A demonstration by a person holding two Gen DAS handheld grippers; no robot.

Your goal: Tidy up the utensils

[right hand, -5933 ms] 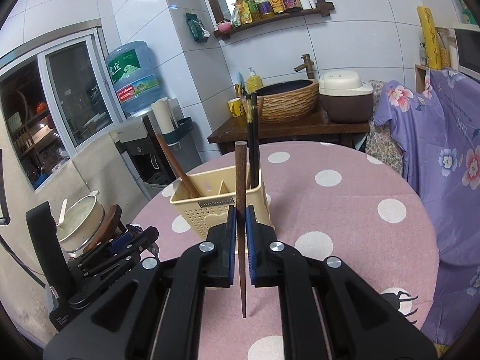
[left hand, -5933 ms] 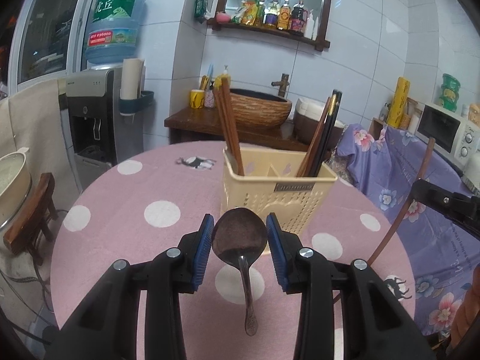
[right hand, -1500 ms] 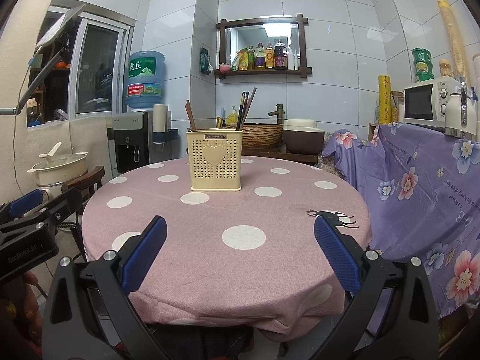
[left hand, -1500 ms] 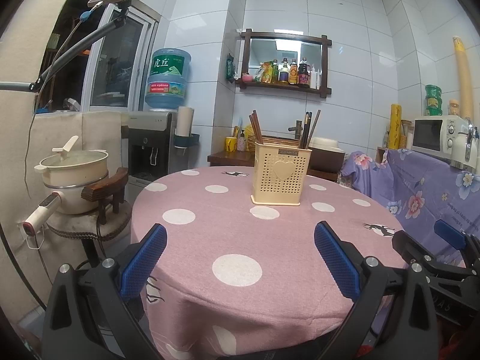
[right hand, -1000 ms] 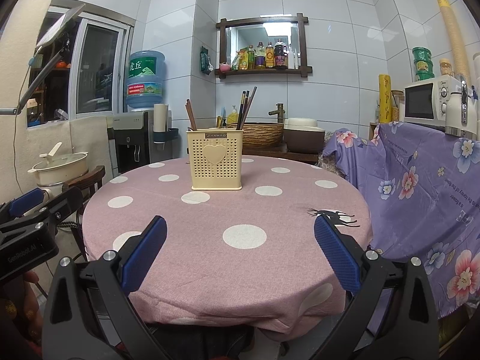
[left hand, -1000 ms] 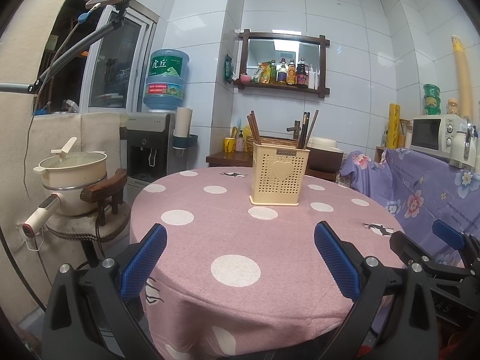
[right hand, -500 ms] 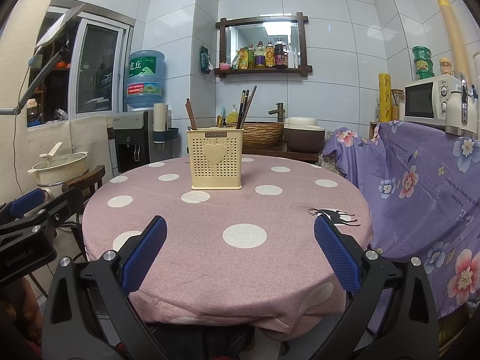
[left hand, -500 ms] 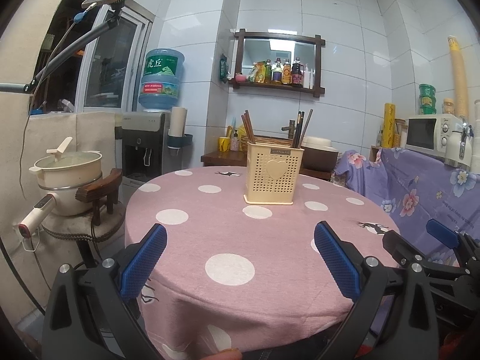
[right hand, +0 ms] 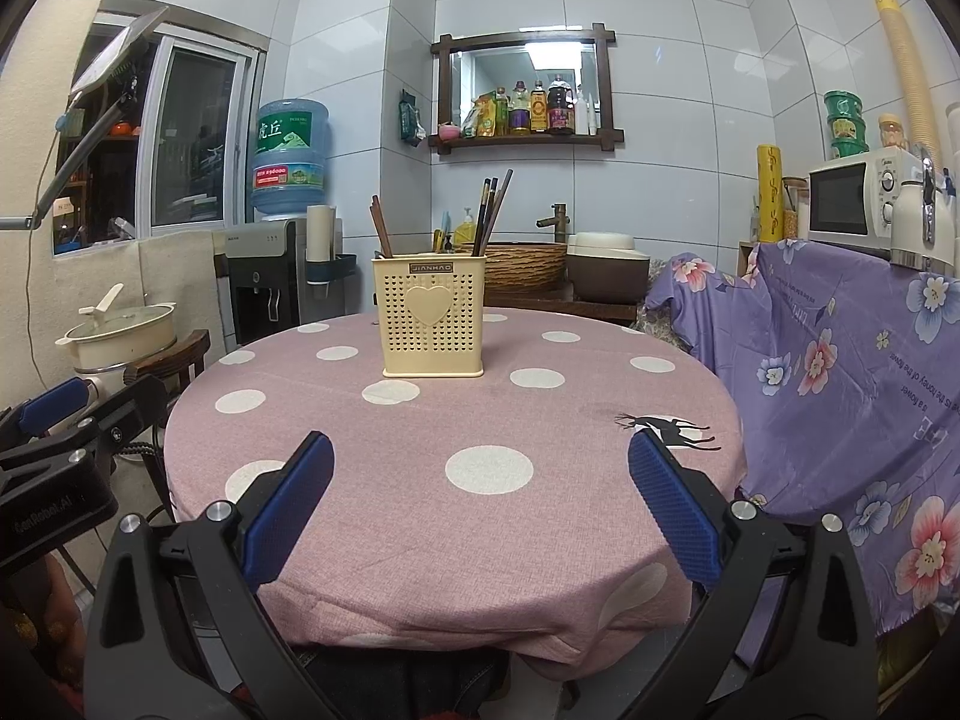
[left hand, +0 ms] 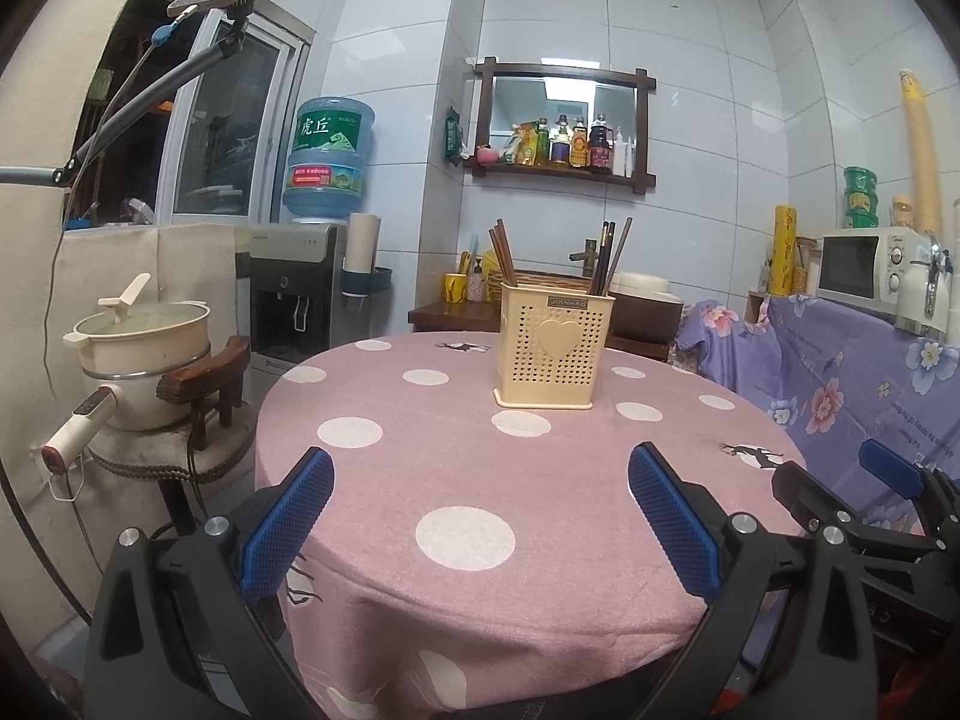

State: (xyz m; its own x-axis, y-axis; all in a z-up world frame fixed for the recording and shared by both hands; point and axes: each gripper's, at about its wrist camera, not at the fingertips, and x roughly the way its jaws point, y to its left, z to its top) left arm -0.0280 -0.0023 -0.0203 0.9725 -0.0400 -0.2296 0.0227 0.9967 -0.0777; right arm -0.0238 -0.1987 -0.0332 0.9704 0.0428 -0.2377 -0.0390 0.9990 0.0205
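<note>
Left gripper: fingers wide, holding nothing.
Right gripper: fingers wide, holding nothing.
Holder: upright mid-bench, chopsticks standing inside.

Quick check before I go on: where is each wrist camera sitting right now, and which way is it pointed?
Left wrist: behind the open left hand-held gripper, off the table's near edge, facing the utensil holder; the right hand-held gripper shows at right.
Right wrist: behind the open right hand-held gripper, same facing; the left hand-held gripper shows at left.
Shared: table, holder, wall shelf, microwave.
</note>
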